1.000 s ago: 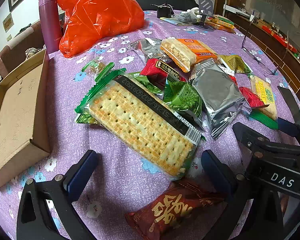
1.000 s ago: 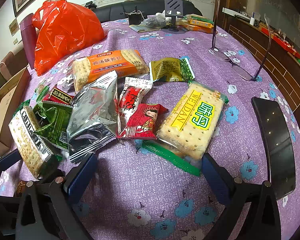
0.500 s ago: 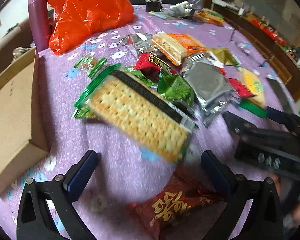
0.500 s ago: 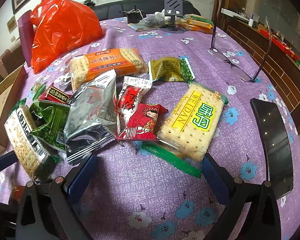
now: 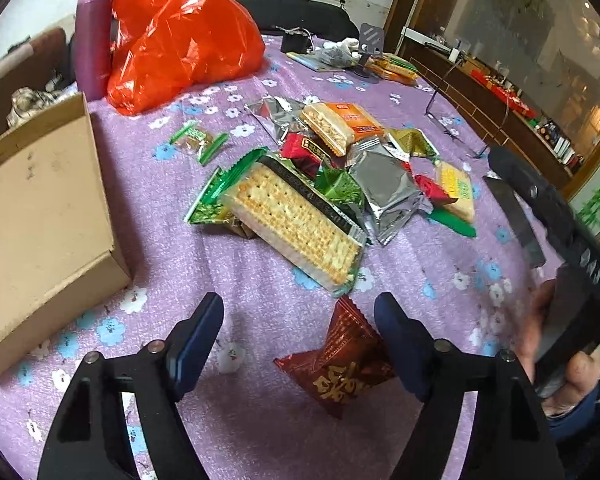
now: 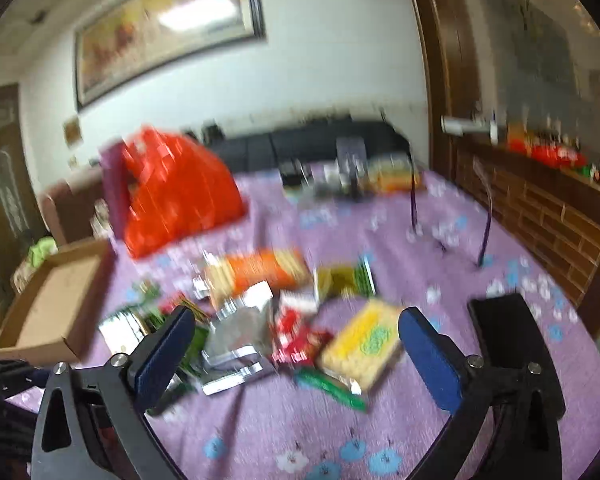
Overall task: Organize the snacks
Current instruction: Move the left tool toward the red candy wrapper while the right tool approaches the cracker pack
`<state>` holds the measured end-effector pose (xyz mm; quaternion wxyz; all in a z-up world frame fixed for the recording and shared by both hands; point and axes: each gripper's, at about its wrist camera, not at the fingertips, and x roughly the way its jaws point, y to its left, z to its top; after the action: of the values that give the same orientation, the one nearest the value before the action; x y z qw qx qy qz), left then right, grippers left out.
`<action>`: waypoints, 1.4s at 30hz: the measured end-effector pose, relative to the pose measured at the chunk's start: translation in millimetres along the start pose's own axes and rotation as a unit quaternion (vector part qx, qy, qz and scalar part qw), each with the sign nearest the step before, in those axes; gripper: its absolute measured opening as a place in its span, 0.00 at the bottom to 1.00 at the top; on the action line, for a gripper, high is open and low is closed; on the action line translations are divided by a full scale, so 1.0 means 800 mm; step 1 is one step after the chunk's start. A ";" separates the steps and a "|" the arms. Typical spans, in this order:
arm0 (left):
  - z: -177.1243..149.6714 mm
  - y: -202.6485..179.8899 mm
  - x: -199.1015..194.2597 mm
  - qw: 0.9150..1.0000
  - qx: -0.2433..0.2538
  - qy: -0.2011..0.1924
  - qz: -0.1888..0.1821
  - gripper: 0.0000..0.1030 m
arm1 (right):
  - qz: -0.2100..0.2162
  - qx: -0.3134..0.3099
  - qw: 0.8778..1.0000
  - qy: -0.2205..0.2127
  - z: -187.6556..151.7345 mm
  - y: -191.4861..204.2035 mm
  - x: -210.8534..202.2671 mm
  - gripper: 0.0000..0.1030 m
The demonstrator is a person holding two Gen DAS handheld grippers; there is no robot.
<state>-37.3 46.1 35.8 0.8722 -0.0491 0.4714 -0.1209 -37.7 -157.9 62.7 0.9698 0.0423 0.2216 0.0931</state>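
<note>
A dark red snack packet (image 5: 340,364) lies on the purple tablecloth between the fingers of my left gripper (image 5: 300,340). The jaws are closing, and the pads are not pressing on the packet. Beyond it is a pile of snacks: a long green cracker pack (image 5: 296,224), a silver packet (image 5: 388,192), an orange cracker pack (image 5: 340,124) and a yellow cracker pack (image 5: 456,192). My right gripper (image 6: 298,356) is open and holds nothing. It hovers above the pile near the silver packet (image 6: 236,340) and the yellow cracker pack (image 6: 364,344). This view is blurred.
An open cardboard box (image 5: 40,216) sits at the left table edge. A red plastic bag (image 5: 180,40) and a purple flask (image 5: 94,32) stand at the back left. A black phone (image 5: 516,216) lies at the right. A hand (image 5: 540,340) holds the right gripper's body.
The left gripper's jaws have narrowed around the dark red packet, and its view has drawn back. The right gripper has risen and tilted up, so the wall now shows.
</note>
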 end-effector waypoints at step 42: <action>-0.031 -0.030 0.007 0.997 0.071 -0.025 0.036 0.13 | 0.324 0.254 0.902 0.127 -0.024 -0.059 0.052 0.98</action>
<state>-58.7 21.8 22.6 0.8889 0.0267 0.4410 -0.1212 -1.9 -195.2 22.4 0.8061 0.3446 0.3332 0.3471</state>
